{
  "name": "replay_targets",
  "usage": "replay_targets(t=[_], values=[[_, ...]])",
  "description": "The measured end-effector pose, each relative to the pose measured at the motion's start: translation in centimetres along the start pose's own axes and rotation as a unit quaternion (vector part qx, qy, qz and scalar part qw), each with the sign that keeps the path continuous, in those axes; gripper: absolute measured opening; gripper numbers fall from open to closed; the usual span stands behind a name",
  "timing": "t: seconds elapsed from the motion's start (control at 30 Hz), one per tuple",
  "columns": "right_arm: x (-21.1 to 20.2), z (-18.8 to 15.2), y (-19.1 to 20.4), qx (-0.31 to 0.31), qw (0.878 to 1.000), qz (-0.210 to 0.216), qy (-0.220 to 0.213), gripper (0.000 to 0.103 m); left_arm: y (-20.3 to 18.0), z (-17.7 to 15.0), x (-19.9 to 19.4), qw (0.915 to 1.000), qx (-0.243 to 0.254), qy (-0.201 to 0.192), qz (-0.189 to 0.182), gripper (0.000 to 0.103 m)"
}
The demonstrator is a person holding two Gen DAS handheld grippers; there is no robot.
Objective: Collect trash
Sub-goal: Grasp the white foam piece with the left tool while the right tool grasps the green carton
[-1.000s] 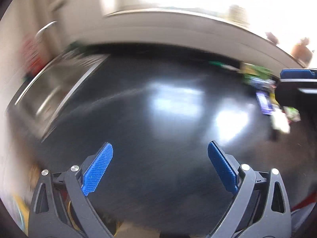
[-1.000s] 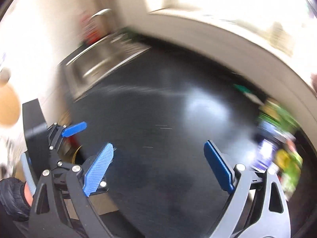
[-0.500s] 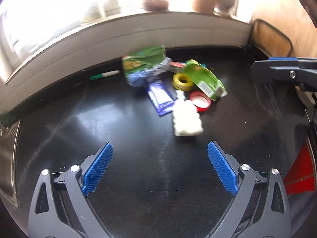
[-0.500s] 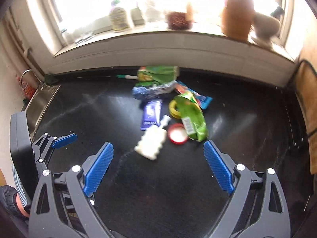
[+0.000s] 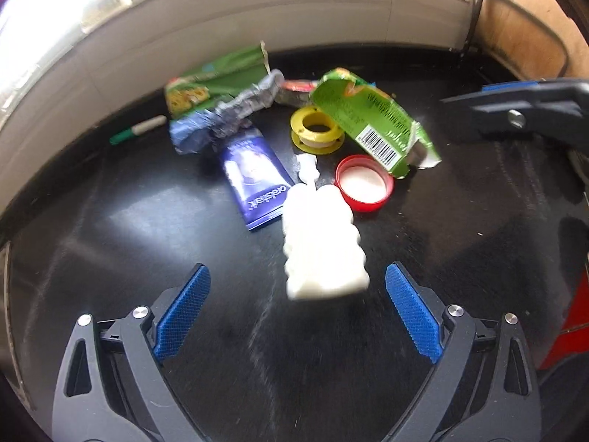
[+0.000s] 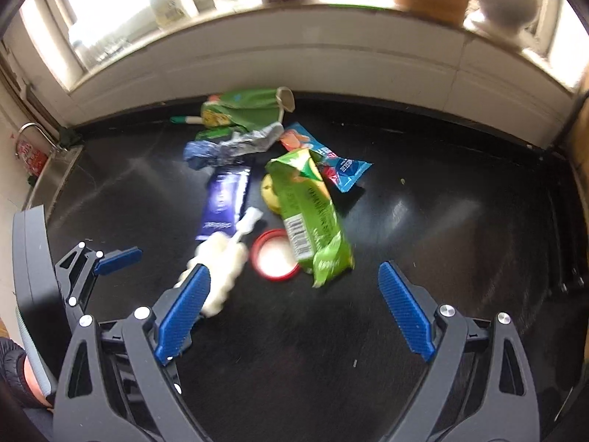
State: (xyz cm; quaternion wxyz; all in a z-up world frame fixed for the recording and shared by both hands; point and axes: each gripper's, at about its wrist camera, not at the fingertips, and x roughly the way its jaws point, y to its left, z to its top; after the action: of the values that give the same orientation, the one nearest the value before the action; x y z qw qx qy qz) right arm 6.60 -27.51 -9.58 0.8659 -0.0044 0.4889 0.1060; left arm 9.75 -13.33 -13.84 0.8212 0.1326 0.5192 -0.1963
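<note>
A heap of trash lies on the black counter [image 5: 110, 243]. A squashed white plastic bottle [image 5: 320, 243] lies nearest, just ahead of my open, empty left gripper [image 5: 298, 309]. Behind it are a red lid [image 5: 364, 184], a blue wrapper [image 5: 254, 180], a yellow tape spool [image 5: 316, 129], a green carton [image 5: 375, 121] and a green bag [image 5: 217, 81]. My right gripper [image 6: 294, 313] is open and empty, with the white bottle [image 6: 221, 261] by its left finger and the green carton [image 6: 313, 217] and red lid [image 6: 272, 258] ahead.
A green-capped marker [image 5: 136, 130] lies by the white backsplash. A steel sink [image 6: 48, 176] sits at the far left. Jars and pots stand on the windowsill [image 6: 294, 25]. A black cable [image 5: 515, 29] runs along the wooden side at right. The left gripper shows in the right wrist view [image 6: 110, 261].
Both grippers swung from the sink side to face the trash heap, then moved closer to it. The white bottle now lies just before the left gripper's fingers. Both stayed open.
</note>
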Motion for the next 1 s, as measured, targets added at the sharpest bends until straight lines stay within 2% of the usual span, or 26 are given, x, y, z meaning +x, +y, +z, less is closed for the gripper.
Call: replay_targets(t=[0.2, 0.27, 0.33, 0.4, 0.47, 0.5, 0.53, 0.57, 0.63, 0.73, 1.0], values=[[5.9, 2.4, -1.4, -0.014, 0.999, 0.007, 0.044, 0.084, -0.2, 1.5, 3.5, 0.9998, -0.008, 0.019, 0.001, 0.093], [7.1, 2.8, -1.7, -0.019, 0.998, 0.01, 0.054, 0.083, -0.2, 1.8, 4.2, 0.9996, -0.011, 0.024, -0.004, 0.087], [8.0, 3.1, -1.7, -0.028, 0.998, 0.011, 0.061, 0.08, -0.2, 2.0, 4.9, 0.9992, -0.017, 0.034, -0.014, 0.074], [8.7, 3.3, -1.6, -0.038, 0.997, 0.01, 0.068, 0.075, -0.2, 2.0, 5.1, 0.9993, -0.014, 0.032, -0.011, 0.071], [9.2, 3.4, -1.6, -0.042, 0.996, 0.011, 0.073, 0.063, -0.5, 1.9, 5.0, 0.9995, -0.009, 0.029, -0.007, 0.061], [9.4, 3.4, -1.6, -0.042, 0.996, 0.012, 0.075, 0.057, -0.4, 2.1, 5.0, 0.9996, -0.007, 0.028, -0.007, 0.049], [9.5, 3.4, -1.6, -0.042, 0.996, 0.013, 0.077, 0.05, -0.4, 2.1, 4.9, 0.9996, -0.007, 0.028, -0.007, 0.043], [9.5, 3.4, -1.6, -0.042, 0.996, 0.012, 0.076, 0.046, -0.4, 2.1, 4.8, 0.9995, -0.009, 0.03, -0.008, 0.042], [8.9, 3.2, -1.4, -0.046, 0.997, 0.011, 0.066, 0.043, -0.4, 2.0, 4.1, 0.9995, -0.01, 0.028, -0.008, 0.038], [6.9, 2.8, -0.9, -0.047, 0.998, 0.006, 0.046, 0.042, -0.2, 1.4, 2.4, 0.9998, -0.01, 0.019, 0.003, 0.037], [-1.1, 0.1, -0.1, -0.025, 1.0, 0.011, -0.006, 0.042, 0.2, 0.1, -3.6, 0.9994, -0.032, -0.001, 0.016, 0.037]])
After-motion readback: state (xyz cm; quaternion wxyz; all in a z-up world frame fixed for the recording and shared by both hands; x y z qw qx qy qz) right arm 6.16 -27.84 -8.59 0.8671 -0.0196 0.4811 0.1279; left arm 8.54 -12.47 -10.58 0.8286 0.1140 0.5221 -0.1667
